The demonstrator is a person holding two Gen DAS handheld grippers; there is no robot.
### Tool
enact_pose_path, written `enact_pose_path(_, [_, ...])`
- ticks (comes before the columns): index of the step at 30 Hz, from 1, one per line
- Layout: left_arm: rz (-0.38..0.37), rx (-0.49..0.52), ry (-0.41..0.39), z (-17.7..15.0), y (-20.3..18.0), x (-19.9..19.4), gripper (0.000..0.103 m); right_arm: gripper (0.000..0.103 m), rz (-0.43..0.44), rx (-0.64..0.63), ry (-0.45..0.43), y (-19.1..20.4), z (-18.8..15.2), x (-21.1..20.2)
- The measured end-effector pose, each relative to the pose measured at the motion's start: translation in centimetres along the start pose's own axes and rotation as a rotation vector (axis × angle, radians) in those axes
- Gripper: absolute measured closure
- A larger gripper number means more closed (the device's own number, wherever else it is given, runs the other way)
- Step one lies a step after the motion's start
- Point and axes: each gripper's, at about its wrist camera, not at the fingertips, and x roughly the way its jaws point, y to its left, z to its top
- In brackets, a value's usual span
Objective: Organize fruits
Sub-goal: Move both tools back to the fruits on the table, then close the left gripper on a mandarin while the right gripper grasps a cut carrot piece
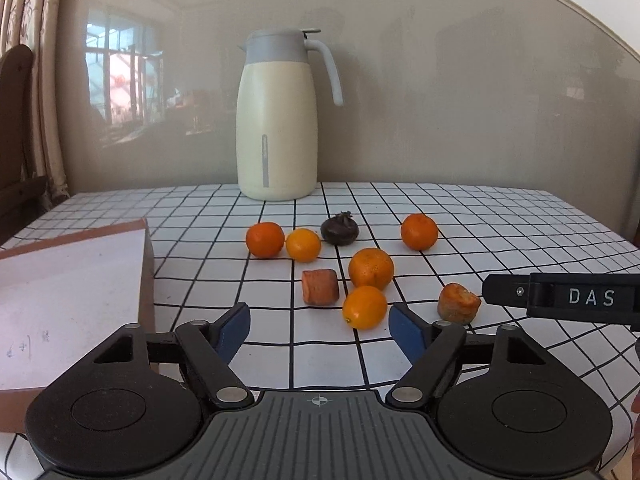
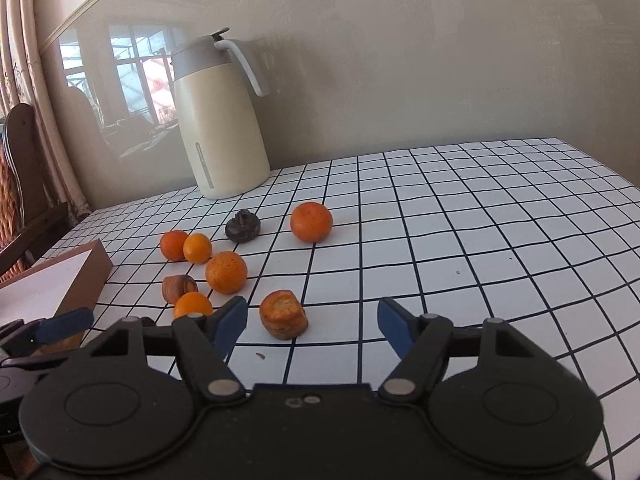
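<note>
Several oranges lie on the checked tablecloth: a near one (image 1: 364, 307) (image 2: 193, 305), a big one (image 1: 371, 268) (image 2: 226, 267), a far right one (image 1: 419, 231) (image 2: 311, 222), and a touching pair at the left (image 1: 265, 239) (image 2: 174, 245). A dark mangosteen (image 1: 339, 230) (image 2: 242, 226) and two carrot chunks (image 1: 320, 287) (image 1: 458, 303) (image 2: 283, 313) lie among them. My left gripper (image 1: 319, 327) is open, with the near orange just ahead of its right finger. My right gripper (image 2: 312, 322) is open, with a carrot chunk just ahead of its left finger.
A cream thermos jug (image 1: 276, 120) (image 2: 218, 120) stands at the back by the wall. A shallow cardboard box (image 1: 68, 300) (image 2: 48, 284) sits at the left of the table. The right gripper's finger (image 1: 560, 296) reaches in from the right in the left wrist view.
</note>
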Motion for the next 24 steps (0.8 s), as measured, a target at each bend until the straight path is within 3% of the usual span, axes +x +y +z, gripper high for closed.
enact_pose_path(3, [-0.004,0.015,0.015,0.0,-0.4,0.8,0.036,0.052,0.021,-0.019,0.02,0.6,0.1,0.7])
enact_pose_path(9, [-0.024,0.036,0.05,0.4,-1.2,3.0,0.052,0.058,0.027,-0.019,0.039,0.9,0.3,2.0])
enact_pose_path(19, [-0.038,0.069,0.052,0.3,-3.0,4.4,0.053,0.067,0.024,-0.003,0.068,0.8,0.4,3.8])
enact_pose_path(24, [-0.028,0.059,0.071,0.4,-3.1,5.0,0.062,0.067,0.022,-0.001,0.067,1.0,0.5,4.1])
